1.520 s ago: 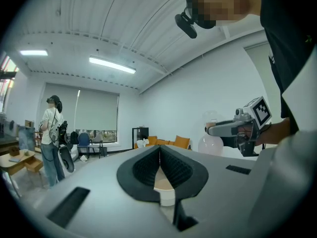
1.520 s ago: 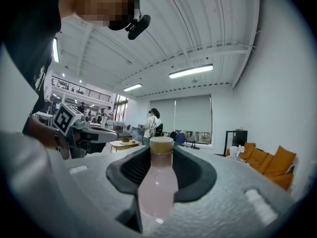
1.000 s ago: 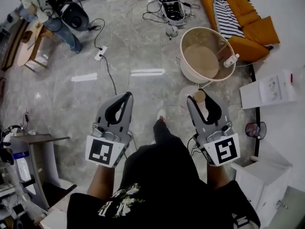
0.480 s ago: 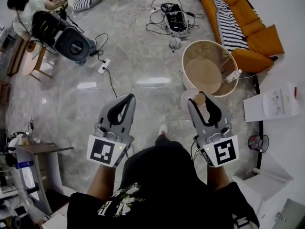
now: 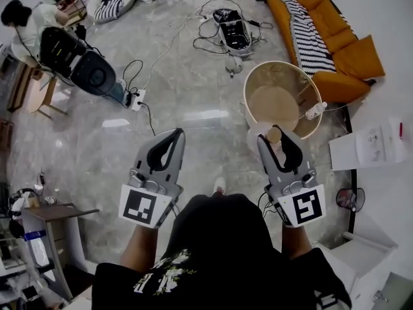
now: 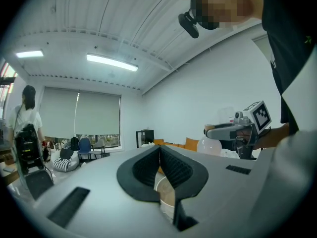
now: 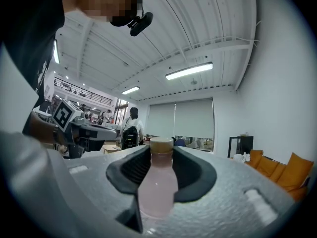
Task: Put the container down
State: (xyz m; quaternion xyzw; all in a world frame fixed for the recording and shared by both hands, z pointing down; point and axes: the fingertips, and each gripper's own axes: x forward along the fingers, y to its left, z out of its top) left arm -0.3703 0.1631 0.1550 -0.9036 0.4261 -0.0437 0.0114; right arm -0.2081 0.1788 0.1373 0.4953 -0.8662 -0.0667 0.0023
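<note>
Left claw [image 5: 175, 133] is pressed together with nothing between the jaws, idle at waist height above the floor. Right claw [image 5: 269, 134] pinches the container [image 7: 157, 185], a pink bottle with a tan cap, upright by its upper body, in the air near the edge of the round tabletop [image 5: 276, 101]. To do it well: carry it over bare tabletop, clear of the small bottle [image 5: 315, 110] at the rim, lower it upright, and release only once the base sits flat.

the grey marble floor [image 5: 193, 89] carries a round beige tub [image 5: 274, 105], a white power strip [image 5: 137, 99] and an orange sofa [image 5: 348, 50].
</note>
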